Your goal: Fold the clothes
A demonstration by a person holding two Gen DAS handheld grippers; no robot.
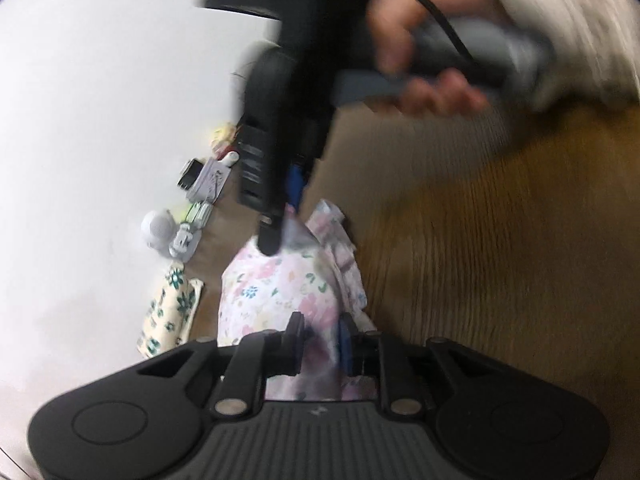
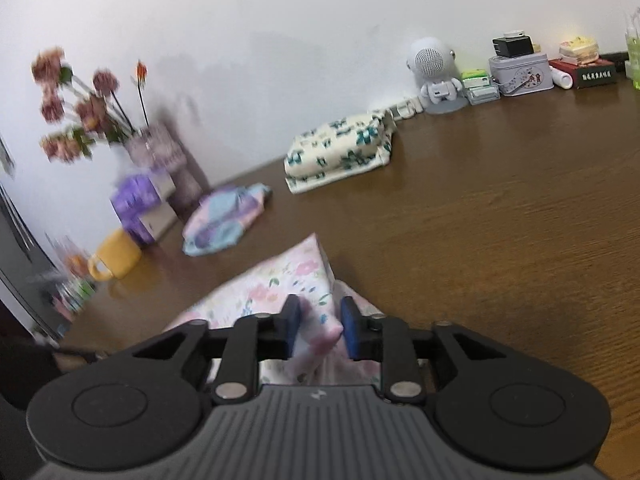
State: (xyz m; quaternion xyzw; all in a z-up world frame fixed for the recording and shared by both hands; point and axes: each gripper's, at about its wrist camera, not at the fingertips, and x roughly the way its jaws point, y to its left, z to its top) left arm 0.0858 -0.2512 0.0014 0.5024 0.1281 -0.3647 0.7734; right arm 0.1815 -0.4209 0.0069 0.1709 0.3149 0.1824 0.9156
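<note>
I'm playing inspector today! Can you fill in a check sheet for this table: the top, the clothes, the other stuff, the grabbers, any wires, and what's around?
Surface: brown wooden table, bare in the middle.
Job's things: pink flowery cloth bunched up between both grippers; a folded green-flowered cloth and a blue-purple cloth lie farther back.
Clutter: yellow mug, purple boxes, flowers, white robot-shaped speaker, tin box, all along the wall.
Grippers: left gripper and right gripper both pinch the pink cloth.
Cables: a black cable runs by the hand holding the right gripper.
Surroundings: plain white wall.
</note>
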